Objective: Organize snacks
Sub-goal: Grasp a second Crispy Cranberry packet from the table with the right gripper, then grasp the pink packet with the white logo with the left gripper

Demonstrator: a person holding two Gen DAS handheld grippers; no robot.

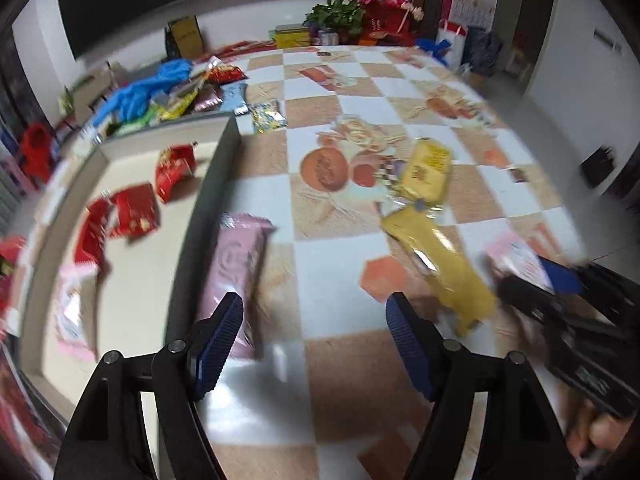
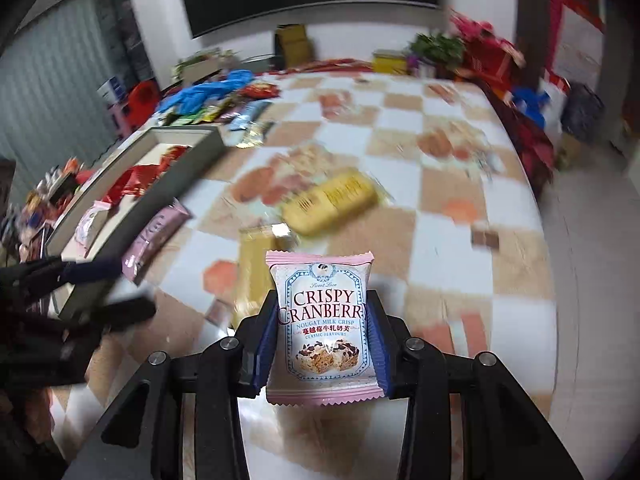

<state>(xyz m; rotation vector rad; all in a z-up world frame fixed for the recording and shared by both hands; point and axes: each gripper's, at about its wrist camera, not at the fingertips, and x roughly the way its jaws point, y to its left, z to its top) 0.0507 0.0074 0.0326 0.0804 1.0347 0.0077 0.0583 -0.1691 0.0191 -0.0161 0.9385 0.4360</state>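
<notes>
Nearest the right wrist camera, the right hand-held gripper (image 2: 322,344) pinches a pink cranberry nougat packet (image 2: 322,320) by its side edges, lifted clear of the worktop (image 1: 340,280), presumably so it can be carried to the tray (image 1: 208,200), where red packets (image 1: 134,210) already lie sorted. Beside the tray's wall rests a mauve packet (image 1: 236,276); the left hand-held gripper (image 1: 314,340) stands spread and empty near it, likely its next pick. Yellow packets (image 1: 428,168) wait, unsorted.

The checkered tabletop (image 1: 340,300) carries a grey tray (image 1: 200,208), a mauve packet (image 1: 236,276) beside it, two yellow packets (image 1: 430,168) and a far snack heap (image 1: 192,92).
</notes>
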